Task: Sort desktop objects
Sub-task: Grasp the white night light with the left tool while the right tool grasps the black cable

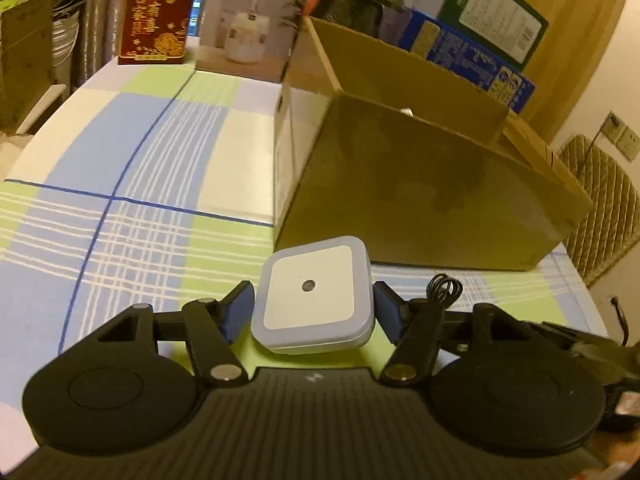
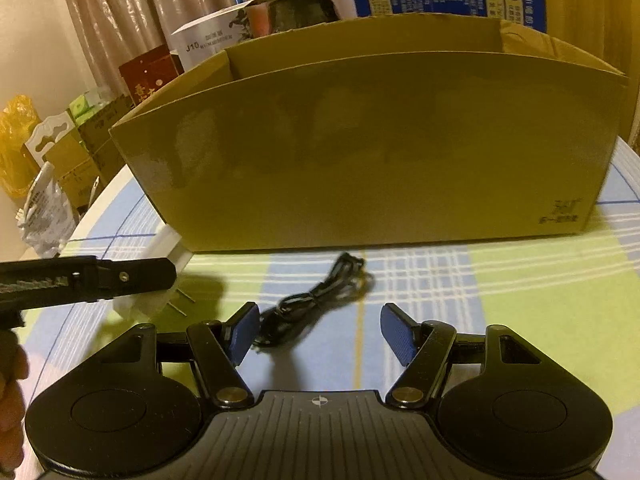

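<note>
My left gripper is shut on a white square night light with a small round sensor, held just above the checked tablecloth in front of a brown cardboard box. In the right wrist view the night light's plug prongs show under the left gripper's arm. My right gripper is open and empty, above a coiled black cable lying on the cloth before the box. The cable's coil also shows in the left wrist view.
Behind the open box stand a red carton, a white product carton, a blue carton and a green one. A padded chair is at the right. Boxes and bags sit left of the table.
</note>
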Demonstrator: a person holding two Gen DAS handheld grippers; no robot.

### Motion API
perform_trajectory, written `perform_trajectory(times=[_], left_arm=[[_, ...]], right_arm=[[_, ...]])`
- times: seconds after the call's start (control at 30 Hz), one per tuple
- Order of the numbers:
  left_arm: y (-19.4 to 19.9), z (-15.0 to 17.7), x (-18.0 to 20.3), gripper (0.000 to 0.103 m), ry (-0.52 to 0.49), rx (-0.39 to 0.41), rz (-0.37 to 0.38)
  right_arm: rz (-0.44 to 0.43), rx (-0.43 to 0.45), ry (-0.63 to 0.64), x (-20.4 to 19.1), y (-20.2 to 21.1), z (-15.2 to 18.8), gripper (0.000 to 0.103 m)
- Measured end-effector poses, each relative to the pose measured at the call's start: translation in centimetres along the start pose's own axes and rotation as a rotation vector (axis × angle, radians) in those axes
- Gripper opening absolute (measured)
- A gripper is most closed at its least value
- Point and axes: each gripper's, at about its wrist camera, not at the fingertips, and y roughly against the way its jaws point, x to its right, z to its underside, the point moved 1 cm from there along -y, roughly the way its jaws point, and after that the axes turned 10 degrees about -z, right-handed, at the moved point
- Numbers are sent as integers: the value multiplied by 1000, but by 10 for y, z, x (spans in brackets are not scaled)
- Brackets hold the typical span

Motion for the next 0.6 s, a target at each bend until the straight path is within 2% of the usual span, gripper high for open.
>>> perform_trajectory(times=[0.27,0.33,0.37,0.4,0.47,0.6], left_arm=[[0,1,-6,60,2,-5,-14],[0,2,-5,60,-5,-4,-18],[0,2,-4,60,-12,-3,-20],[0,2,-4,60,-22,-2,-25],[0,3,-2,60,-40,8,-29],[1,5,3,60,-80,21,-39]], right_arm=[[40,-3,187,-26,-21,5,49],[46,-6,234,-28,-22,8,38],[46,-7,247,-28,-21,10,38],[46,-9,252,-27,-21,11,35],[54,-14,252,-24,-18,12,20],[60,-36,232,-8,0,18,17]])
